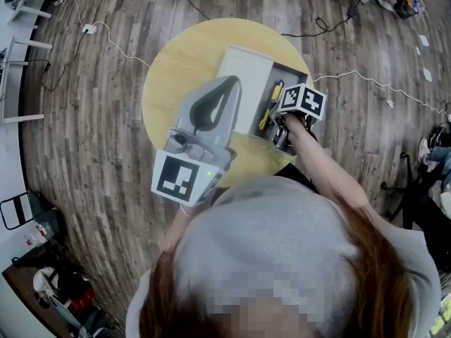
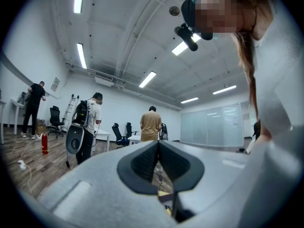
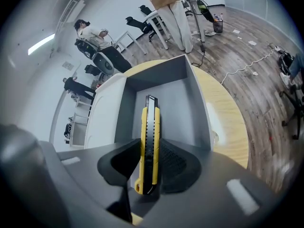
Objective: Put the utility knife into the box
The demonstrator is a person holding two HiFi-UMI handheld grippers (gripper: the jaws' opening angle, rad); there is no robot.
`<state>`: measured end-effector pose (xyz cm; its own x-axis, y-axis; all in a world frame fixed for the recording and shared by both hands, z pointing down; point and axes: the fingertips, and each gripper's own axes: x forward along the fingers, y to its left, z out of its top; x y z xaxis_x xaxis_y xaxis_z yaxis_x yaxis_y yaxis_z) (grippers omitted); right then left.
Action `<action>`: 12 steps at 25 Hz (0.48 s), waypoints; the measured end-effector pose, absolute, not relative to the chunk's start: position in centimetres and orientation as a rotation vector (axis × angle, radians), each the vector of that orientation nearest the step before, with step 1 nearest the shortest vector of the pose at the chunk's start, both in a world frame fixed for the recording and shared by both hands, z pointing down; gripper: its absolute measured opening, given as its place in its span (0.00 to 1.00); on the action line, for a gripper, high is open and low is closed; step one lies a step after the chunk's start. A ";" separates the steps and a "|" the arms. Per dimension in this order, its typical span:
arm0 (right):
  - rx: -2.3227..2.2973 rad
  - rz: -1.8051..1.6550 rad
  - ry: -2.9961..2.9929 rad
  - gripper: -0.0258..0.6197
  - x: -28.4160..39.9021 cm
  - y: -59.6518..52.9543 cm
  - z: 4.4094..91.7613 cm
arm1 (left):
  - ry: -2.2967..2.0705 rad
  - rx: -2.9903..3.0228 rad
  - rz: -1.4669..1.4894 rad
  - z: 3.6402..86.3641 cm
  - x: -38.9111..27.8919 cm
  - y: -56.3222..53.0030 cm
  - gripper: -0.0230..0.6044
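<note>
Utility knife (image 3: pixel 148 146) sits locked in your right tool (image 3: pixel 152 167): the pads press on its two flat sides, the jaws stand only as far apart as the yellow handle is thick, the tail pokes back towards you and the dark tip points straight ahead along the tool's own line. Your left tool (image 1: pixel 227 86) hangs raised beside it, tips together with nothing in them, so the right hand is the nearer one and has the job. Just past the pads, the knife reaches over the grey box (image 3: pixel 190 103), inside its walls, long axis running with the compartment towards the far wall. That's the relation to watch: it's lined up with the box, not across it. Whether the handle touches the box floor, you can't tell from here. By my reading, what's left is a short lowering and a release; keep it straight so the tip doesn't ride up the far wall. Left of the compartment lies the pale lid (image 3: pixel 102 113), folded open. Beyond that is the round yellow bench (image 3: pixel 228 122), then the wooden floor (image 1: pixel 106 153), and people (image 2: pixel 151 125) standing far back.
</note>
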<state>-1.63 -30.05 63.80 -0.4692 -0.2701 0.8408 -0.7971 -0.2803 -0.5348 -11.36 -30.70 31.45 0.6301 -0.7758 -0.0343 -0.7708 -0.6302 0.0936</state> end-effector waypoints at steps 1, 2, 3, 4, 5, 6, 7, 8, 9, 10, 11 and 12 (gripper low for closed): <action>1.317 1.793 -1.570 0.23 -1.7 -30.1 63.9 | -1.322 2.772 -0.110 31.4 -11.5 -30.7 0.04; 1.314 1.791 -1.565 0.23 -1.9 -30.0 64.0 | -1.326 2.772 -0.111 31.3 -11.6 -30.6 0.04; 1.311 1.789 -1.560 0.23 -2.0 -30.0 64.1 | -1.332 2.773 -0.107 31.3 -11.7 -30.6 0.04; 1.310 1.788 -1.554 0.23 -2.1 -30.0 64.3 | -1.338 2.776 -0.098 31.2 -11.8 -30.6 0.04; 1.310 1.787 -1.549 0.23 -2.1 -30.0 64.4 | -1.342 2.777 -0.088 31.2 -11.7 -30.7 0.04; 1.311 1.786 -1.543 0.23 -2.1 -30.0 64.5 | -1.345 2.777 -0.084 31.2 -11.7 -30.7 0.04; 1.311 1.788 -1.537 0.23 -2.0 -30.0 64.6 | -1.350 2.777 -0.085 31.1 -11.8 -30.8 0.04; 1.311 1.790 -1.531 0.23 -2.0 -30.0 64.8 | -1.355 2.777 -0.091 31.1 -11.9 -30.9 0.04; 1.310 1.791 -1.525 0.23 -2.0 -29.9 64.9 | -1.360 2.776 -0.096 31.1 -12.0 -30.9 0.04; 1.310 1.788 -1.522 0.23 -2.0 -29.9 65.1 | -1.364 2.770 -0.100 31.1 -12.1 -30.9 0.04; 1.310 1.781 -1.521 0.23 -2.0 -29.9 65.2 | -1.367 2.764 -0.100 31.1 -12.2 -30.9 0.04; 1.312 1.772 -1.522 0.23 -2.0 -29.8 65.2 | -1.370 2.759 -0.100 31.2 -12.2 -30.9 0.04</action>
<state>-1.96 -29.83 65.24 -0.4402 -0.2322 0.8673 -0.8223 -0.2837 -0.4933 -12.22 -30.93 31.18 0.6033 -0.7969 -0.0317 -0.7931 -0.6036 0.0818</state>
